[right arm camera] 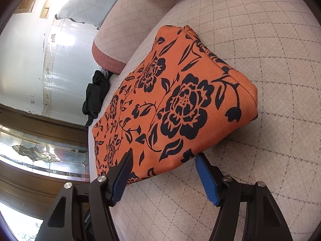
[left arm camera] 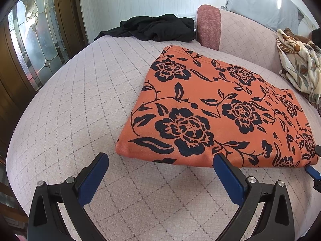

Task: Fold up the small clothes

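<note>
- The left gripper (left arm camera: 160,161), black-armed with blue ribbed pads, is seen with its fingers spread wide apart and nothing held between them; it is poised just in front of the near edge of the cloth, its right finger tip overlapping that edge in the left wrist view.
- The right gripper (right arm camera: 163,159), of the same build, is likewise parted and empty; its left finger tip is seen over the near edge of the cloth, its right finger tip at the edge.
- The orange folded garment printed with dark navy flowers and leaves (left arm camera: 216,108) is laid flat as a thick rectangle on the pale pink quilted cushion with a grey diamond grid (left arm camera: 84,100).
- A crumpled black garment (left arm camera: 158,28) is seen at the far end of the cushion, well apart from the folded one.
- A cream and brown floral blanket (left arm camera: 297,62) is bunched at the right against the backrest.
- A wooden door with leaded glass (left arm camera: 34,38) is seen at the left.
</note>
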Demonstrator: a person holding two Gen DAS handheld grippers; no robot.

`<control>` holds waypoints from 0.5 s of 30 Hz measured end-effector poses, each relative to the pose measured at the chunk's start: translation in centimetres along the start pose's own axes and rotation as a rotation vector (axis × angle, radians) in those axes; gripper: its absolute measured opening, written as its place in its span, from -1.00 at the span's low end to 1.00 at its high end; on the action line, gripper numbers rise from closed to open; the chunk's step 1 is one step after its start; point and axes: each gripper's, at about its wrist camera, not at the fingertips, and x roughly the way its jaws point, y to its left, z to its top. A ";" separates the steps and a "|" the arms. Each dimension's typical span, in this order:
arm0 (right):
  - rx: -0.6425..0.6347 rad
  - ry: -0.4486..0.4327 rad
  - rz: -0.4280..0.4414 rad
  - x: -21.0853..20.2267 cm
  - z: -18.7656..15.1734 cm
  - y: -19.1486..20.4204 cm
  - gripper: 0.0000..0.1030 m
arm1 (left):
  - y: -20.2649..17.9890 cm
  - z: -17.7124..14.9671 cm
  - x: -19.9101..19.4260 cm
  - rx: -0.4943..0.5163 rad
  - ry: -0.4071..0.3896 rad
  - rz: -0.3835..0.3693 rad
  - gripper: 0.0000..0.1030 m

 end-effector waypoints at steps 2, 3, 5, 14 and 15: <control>0.000 0.000 0.000 0.1 0.0 0.0 0.32 | 0.0 0.0 0.0 0.001 -0.002 0.001 1.00; 0.000 0.000 0.000 0.0 0.0 0.0 0.32 | 0.0 0.0 -0.1 0.001 -0.002 0.000 1.00; 0.000 0.000 0.001 0.0 0.0 0.0 0.32 | 0.0 0.0 -0.1 0.001 -0.002 -0.001 1.00; -0.001 0.001 0.000 0.1 0.0 0.0 0.32 | 0.0 0.0 -0.1 -0.001 -0.002 -0.005 1.00; 0.000 0.001 0.001 0.1 0.0 0.0 0.32 | 0.0 0.0 -0.2 -0.001 -0.002 -0.006 1.00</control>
